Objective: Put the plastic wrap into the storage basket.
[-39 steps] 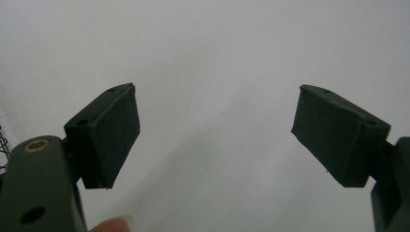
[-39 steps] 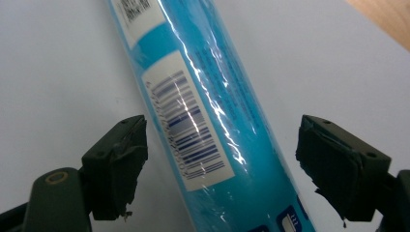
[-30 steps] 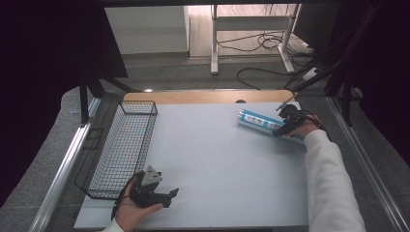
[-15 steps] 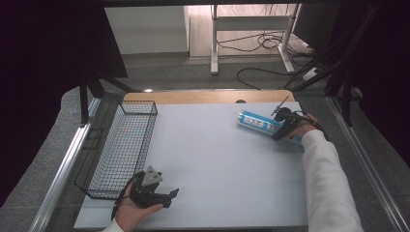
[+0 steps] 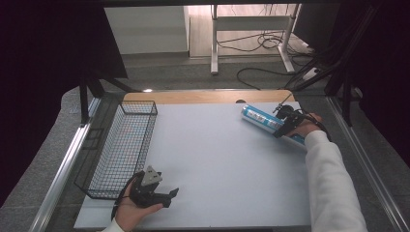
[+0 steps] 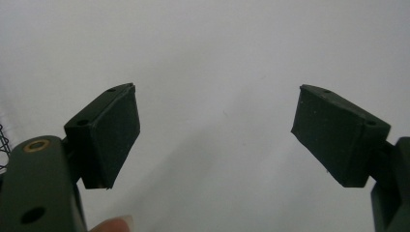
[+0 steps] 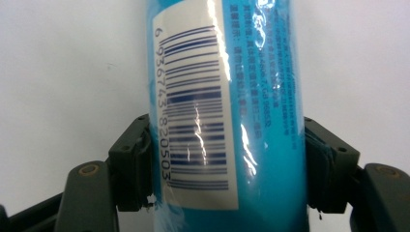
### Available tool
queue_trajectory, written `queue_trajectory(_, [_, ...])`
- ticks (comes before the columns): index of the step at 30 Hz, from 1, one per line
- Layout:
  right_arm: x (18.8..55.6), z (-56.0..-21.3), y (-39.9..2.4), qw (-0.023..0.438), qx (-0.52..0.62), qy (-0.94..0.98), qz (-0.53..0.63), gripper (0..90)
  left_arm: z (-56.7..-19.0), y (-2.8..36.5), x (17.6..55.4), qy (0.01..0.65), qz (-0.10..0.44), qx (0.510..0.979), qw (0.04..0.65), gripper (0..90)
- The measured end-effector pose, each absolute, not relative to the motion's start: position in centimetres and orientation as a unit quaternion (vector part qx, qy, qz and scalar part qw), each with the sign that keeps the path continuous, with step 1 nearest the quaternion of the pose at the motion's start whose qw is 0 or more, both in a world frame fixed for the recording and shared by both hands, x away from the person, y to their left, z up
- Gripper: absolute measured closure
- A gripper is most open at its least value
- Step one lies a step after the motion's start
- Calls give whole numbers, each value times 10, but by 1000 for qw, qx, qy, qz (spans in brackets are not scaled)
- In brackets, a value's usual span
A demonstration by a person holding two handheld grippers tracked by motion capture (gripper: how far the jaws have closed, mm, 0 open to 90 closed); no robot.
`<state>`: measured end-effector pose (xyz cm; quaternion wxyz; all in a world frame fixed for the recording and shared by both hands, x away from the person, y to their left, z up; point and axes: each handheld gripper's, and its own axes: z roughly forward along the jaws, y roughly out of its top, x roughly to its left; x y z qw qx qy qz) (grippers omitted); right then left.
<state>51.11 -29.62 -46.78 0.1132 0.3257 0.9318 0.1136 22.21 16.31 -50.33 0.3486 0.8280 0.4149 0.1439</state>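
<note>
High view: right tongs (image 5: 281,126) clamped across blue tube (image 5: 263,121), having just closed on it; tube lies on table (image 5: 217,159) at far right. Left tongs (image 5: 167,195) idle, well apart from it; basket (image 5: 121,145) just beyond them.

Left gripper view: left tongs (image 6: 215,135) spread wide, nothing between.

Right gripper view: right tongs (image 7: 227,159) press both tube (image 7: 251,72) sides near barcode label. Advice: lift level, keep squeeze steady; glossy wrap may slip.
</note>
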Motion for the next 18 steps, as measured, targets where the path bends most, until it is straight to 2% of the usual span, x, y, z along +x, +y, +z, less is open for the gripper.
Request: queue_trajectory(18, [481, -430, -292, 104, 366, 909, 171, 322, -502, 162, 221, 412, 143, 830, 347, 171])
